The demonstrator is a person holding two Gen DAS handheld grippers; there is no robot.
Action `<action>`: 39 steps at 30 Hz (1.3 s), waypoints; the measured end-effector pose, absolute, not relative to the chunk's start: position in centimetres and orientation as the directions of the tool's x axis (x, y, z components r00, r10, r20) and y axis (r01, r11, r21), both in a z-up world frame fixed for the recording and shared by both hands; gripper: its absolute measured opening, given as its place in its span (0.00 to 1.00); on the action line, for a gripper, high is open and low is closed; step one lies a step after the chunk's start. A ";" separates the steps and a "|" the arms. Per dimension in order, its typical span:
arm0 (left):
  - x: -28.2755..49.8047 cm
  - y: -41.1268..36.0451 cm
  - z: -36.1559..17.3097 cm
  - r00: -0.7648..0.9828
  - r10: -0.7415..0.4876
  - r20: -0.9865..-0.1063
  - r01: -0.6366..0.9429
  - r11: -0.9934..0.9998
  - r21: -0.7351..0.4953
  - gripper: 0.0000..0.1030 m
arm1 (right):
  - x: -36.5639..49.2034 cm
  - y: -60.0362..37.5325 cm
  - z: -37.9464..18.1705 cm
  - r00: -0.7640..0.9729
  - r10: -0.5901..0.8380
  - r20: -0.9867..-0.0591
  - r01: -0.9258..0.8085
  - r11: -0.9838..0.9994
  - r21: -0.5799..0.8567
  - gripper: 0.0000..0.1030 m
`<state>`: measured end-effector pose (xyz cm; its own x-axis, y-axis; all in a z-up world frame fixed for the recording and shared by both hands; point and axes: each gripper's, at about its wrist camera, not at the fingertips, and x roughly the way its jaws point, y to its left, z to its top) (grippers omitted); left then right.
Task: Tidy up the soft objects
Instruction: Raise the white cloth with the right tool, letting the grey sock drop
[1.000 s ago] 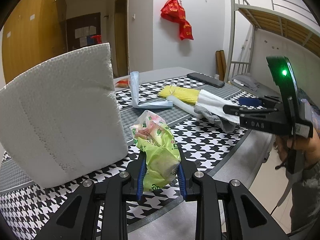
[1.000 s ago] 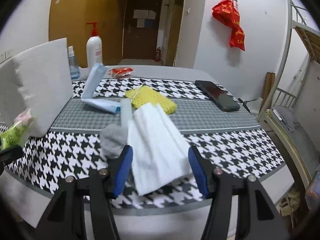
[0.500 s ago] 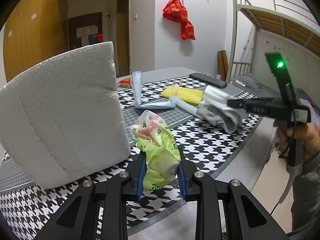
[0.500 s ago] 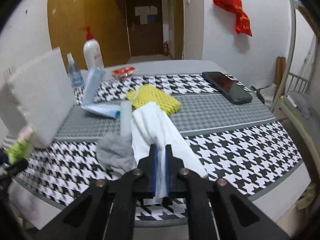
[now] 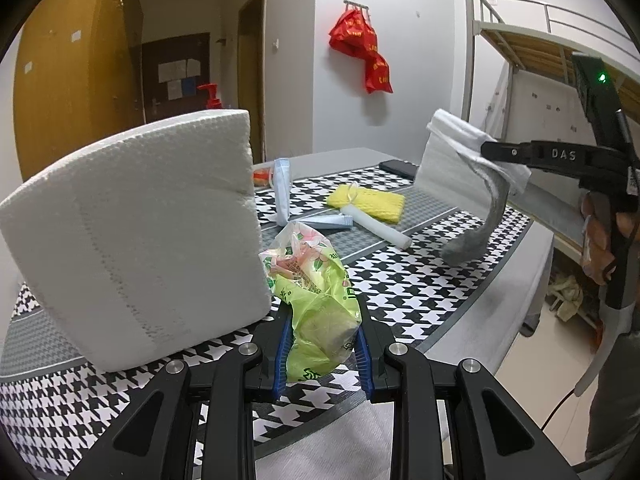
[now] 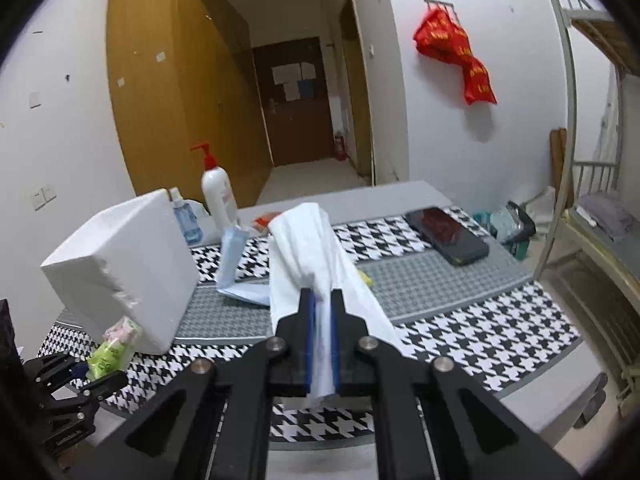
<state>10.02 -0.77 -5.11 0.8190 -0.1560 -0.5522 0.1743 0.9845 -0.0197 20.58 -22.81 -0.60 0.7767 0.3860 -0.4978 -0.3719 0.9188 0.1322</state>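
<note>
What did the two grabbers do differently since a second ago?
The right gripper closed on the white cloth and lifted it off the table; a grey sock dangles with it. The left gripper stayed clamped on the green packet beside the white tissue stack. The yellow sponge did not move.

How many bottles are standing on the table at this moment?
2. A white pump bottle with a red pump stands at the far left of the table, and a small blue bottle stands beside it, just behind the white block, which may hide others.
</note>
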 end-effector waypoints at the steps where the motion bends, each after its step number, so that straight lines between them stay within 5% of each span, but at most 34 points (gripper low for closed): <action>1: 9.9 -0.7 -5.1 0.820 -0.155 -0.551 0.172 0.985 -0.020 0.28 | 20.3 -22.6 -0.3 0.780 0.388 -0.491 -0.376 0.918 0.128 0.09; 6: 9.3 -0.5 -5.0 0.822 -0.161 -0.546 0.172 0.985 -0.031 0.28 | 20.4 -21.5 -0.1 0.767 0.410 -0.494 -0.396 0.908 0.138 0.09; 12: 8.8 0.0 -5.3 0.822 -0.148 -0.550 0.162 0.987 -0.023 0.28 | 22.3 -17.8 -5.9 0.651 0.432 -0.624 -0.443 0.884 0.150 0.09; 21: 9.0 0.2 -5.3 0.823 -0.143 -0.550 0.158 0.987 -0.021 0.28 | 23.6 -16.7 -6.5 0.652 0.392 -0.648 -0.441 0.892 0.096 0.11; 24: 9.3 0.3 -5.3 0.821 -0.139 -0.553 0.154 0.988 -0.020 0.28 | 23.3 -16.4 -6.0 0.664 0.383 -0.642 -0.445 0.892 0.072 0.27; 26: 9.5 0.2 -5.5 0.820 -0.140 -0.555 0.155 0.988 -0.020 0.28 | 23.2 -16.6 -5.7 0.663 0.395 -0.636 -0.452 0.888 0.080 0.47; 39: 10.3 0.1 -5.9 0.817 -0.137 -0.561 0.150 0.988 -0.023 0.28 | 27.6 -16.2 -8.0 0.638 0.280 -0.717 -0.395 0.919 0.007 0.48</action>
